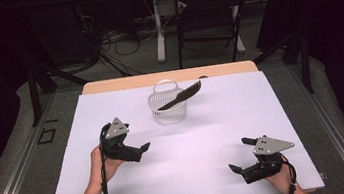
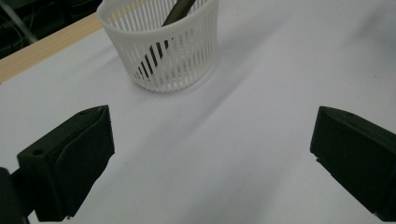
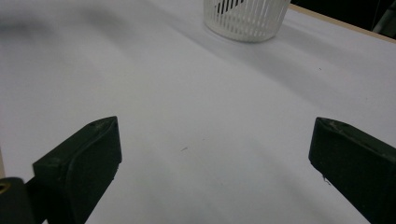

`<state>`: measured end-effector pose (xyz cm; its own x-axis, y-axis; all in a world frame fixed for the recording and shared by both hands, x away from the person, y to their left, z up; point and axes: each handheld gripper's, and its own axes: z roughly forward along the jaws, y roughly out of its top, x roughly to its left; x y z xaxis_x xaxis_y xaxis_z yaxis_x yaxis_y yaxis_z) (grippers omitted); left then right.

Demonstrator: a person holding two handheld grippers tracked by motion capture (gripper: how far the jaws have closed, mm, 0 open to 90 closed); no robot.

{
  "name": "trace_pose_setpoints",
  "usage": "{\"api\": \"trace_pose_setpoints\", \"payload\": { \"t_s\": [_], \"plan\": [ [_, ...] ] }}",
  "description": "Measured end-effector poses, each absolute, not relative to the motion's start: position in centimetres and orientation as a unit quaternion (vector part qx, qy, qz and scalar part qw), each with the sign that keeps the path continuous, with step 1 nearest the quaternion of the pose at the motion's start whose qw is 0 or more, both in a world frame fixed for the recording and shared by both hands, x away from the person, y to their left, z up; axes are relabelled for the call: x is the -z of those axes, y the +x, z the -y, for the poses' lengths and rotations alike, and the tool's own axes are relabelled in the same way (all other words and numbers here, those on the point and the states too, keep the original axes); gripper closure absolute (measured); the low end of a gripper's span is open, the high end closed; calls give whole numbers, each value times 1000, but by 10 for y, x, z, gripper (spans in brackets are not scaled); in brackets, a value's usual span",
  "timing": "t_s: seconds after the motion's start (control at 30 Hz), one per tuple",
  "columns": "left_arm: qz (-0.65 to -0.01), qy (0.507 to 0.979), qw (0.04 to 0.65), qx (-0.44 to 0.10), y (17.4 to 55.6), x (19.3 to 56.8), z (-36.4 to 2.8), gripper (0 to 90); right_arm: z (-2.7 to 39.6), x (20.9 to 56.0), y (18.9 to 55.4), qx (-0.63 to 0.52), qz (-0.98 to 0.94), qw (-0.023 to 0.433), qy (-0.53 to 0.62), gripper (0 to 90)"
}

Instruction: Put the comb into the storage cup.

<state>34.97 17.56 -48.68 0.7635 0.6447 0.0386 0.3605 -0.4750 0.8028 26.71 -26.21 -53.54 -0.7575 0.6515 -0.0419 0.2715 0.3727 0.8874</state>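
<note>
A white slotted basket [image 1: 168, 108] stands at the middle back of the white table cover [image 1: 214, 126]. A long dark flat blade-shaped piece [image 1: 181, 96] leans in it, its tip sticking out to the right over the rim. My left gripper [image 1: 142, 150] is open, low over the table in front and to the left of the basket, nothing between its fingers. In the left gripper view the gripper [image 2: 210, 126] faces the basket [image 2: 163, 51] and the dark piece [image 2: 175, 11]. At the front right my right gripper [image 1: 240, 154] is open and holds nothing. The right gripper view has that gripper [image 3: 215, 135] over bare cover, the basket [image 3: 245, 16] far ahead.
A strip of wooden tabletop [image 1: 167, 77] runs along the far edge of the cover. Beyond it stand a dark chair [image 1: 210, 16] and a white table leg [image 1: 158, 28], with cables [image 1: 112, 39] on the floor. Grey floor rails [image 1: 13, 168] flank the table.
</note>
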Motion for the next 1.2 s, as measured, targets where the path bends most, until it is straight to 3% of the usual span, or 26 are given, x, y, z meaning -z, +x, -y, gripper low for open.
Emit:
{"api": "trace_pose_setpoints", "payload": {
  "t_s": [1.2],
  "plan": [
    [-311,837,407,-194,296,515,-194,0,263,535,266,-481,-804,199,289,21]
  ]
}}
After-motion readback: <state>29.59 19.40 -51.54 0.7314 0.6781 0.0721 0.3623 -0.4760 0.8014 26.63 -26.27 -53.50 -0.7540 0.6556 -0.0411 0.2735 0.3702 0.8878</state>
